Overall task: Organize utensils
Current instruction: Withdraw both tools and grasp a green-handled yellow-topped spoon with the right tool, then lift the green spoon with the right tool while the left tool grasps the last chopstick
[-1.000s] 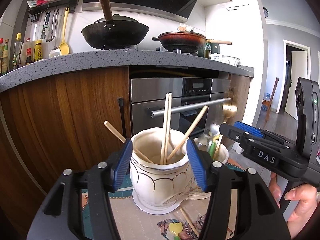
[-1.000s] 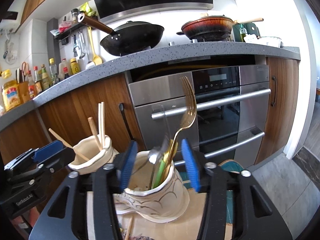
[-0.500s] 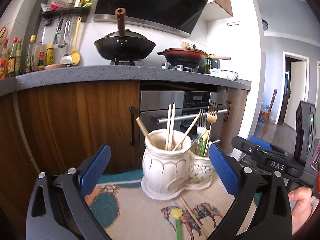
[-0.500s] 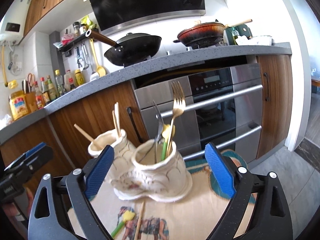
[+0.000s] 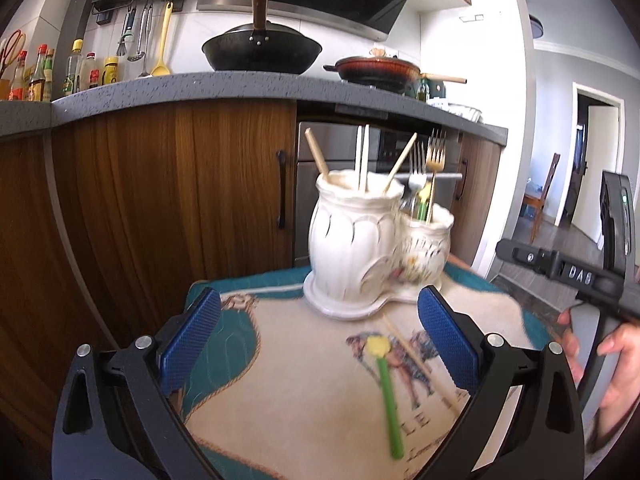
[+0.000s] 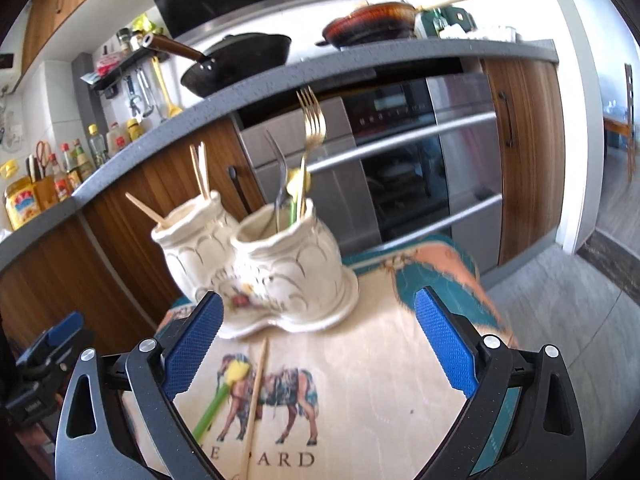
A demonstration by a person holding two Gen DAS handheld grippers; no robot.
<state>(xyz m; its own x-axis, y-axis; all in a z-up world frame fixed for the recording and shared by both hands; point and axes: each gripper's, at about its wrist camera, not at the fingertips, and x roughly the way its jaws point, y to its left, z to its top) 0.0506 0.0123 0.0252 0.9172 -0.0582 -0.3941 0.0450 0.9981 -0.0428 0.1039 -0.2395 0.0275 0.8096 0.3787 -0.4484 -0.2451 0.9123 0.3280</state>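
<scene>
- Both pairs of tongs had drawn back from the double ceramic holder (image 5: 372, 248) since a second earlier, when each straddled one of its cups; now it stood free on the far part of the counter (image 5: 280, 400).
- We saw our left tongs (image 5: 316, 344) spread wide with nothing between the blue pads, having just been opening as they backed away.
- Our right tongs (image 6: 318, 346) were likewise spread and empty, their jaws also just opened.
- Chopsticks (image 5: 362, 158) stood in the taller left cup, while a gold fork (image 6: 312, 120), a silver fork and a green-handled piece stood in the right cup.
- Two things still lay loose on the horse-print cloth, near us: a green utensil with a yellow head (image 5: 386, 392) and a single chopstick (image 6: 256, 392) just beside it.
- We judged that the holder had been set in place and released, so those two loose items remained to be sorted.
- Next, we reckoned, one pair of tongs would have to come down onto the thin chopstick, which lay flat and could prove awkward to pinch.
</scene>
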